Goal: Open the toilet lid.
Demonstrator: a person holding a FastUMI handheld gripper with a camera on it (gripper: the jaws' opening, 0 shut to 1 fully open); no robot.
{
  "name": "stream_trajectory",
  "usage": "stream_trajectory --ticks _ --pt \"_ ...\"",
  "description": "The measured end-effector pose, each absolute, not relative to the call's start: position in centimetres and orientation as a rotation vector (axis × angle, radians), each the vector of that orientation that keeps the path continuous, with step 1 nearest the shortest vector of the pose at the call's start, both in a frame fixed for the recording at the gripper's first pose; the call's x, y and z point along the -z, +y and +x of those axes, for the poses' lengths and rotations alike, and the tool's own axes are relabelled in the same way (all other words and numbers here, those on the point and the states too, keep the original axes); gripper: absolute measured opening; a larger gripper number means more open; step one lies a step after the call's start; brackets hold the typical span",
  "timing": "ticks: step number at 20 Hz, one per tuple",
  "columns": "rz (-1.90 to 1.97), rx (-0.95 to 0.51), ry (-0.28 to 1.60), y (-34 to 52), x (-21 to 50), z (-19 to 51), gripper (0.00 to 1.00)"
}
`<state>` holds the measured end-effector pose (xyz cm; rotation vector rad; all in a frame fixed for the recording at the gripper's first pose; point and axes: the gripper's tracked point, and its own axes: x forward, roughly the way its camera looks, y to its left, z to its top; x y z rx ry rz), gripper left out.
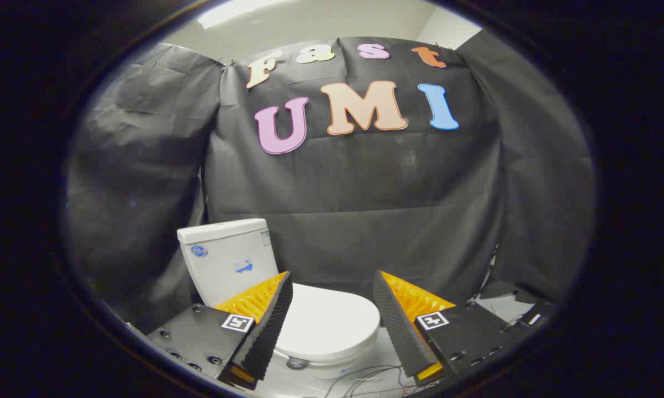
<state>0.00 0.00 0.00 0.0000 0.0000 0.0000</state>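
Still down, the toilet lid looks hard and smooth; its front edge suits the spread, empty hand-held gripper.

Gripper fingers spread wide with free room between them, closed toilet lid lying flat just ahead, tank standing behind it, loose wires below the bowl's front

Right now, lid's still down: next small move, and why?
Probably ease the gripper forward and down toward the front edge of the toilet lid. Its fingers stand open and apart with the closed lid seen between them, untouched; the tank stands behind.
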Motion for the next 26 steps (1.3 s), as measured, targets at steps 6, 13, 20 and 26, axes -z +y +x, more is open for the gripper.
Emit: stream_trajectory --ticks 6,13,20,26 --pt "0.152 0.063 -0.099 2.2 1.4 2.5 0.90" --pt "0.404 0.242 -0.150 3.1 6.2 2.9 0.88" --pt "0.596 0.485 -0.021 3.6 15.9 1.3 0.75" --pt "0.785 0.590 -0.019 5.3 20.4 0.1 0.73"
